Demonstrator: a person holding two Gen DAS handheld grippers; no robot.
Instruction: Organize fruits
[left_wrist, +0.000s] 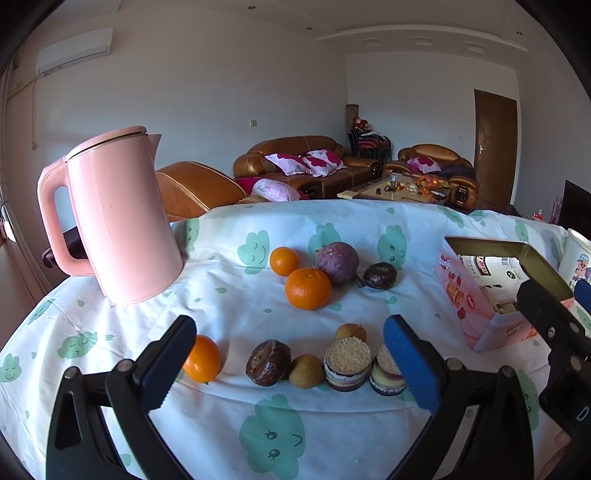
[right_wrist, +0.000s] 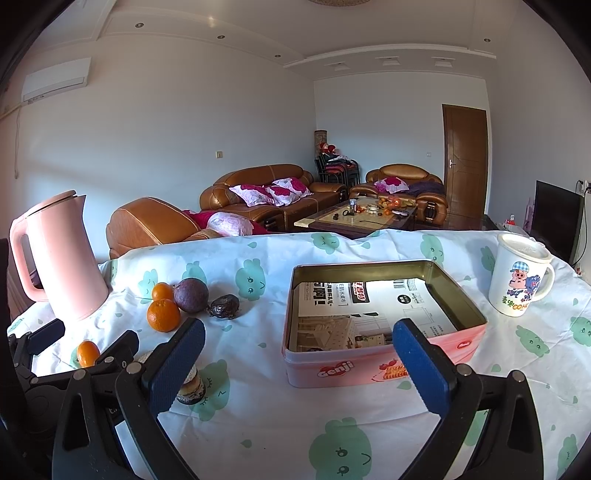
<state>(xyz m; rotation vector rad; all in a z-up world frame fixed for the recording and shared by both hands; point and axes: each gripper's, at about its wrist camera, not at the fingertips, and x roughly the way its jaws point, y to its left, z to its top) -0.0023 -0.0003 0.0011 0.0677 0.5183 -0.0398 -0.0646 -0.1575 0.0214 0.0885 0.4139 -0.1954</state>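
Note:
Fruits lie on the clouded tablecloth (left_wrist: 258, 424). At the back are two oranges (left_wrist: 308, 288), a purple passion fruit (left_wrist: 337, 262) and a dark shrivelled one (left_wrist: 380, 275). Nearer are an orange (left_wrist: 202, 359), a dark fruit (left_wrist: 268, 362), two small brown fruits (left_wrist: 306, 371) and two round layered cakes (left_wrist: 347, 363). My left gripper (left_wrist: 290, 363) is open and empty above this near row. My right gripper (right_wrist: 299, 365) is open and empty in front of the open pink tin (right_wrist: 461, 345), which holds only printed paper.
A pink kettle (left_wrist: 118, 221) stands at the table's left back. A white cartoon mug (right_wrist: 519, 280) stands right of the tin. The right gripper's body (left_wrist: 554, 325) shows beside the tin in the left wrist view. Sofas and a coffee table lie beyond.

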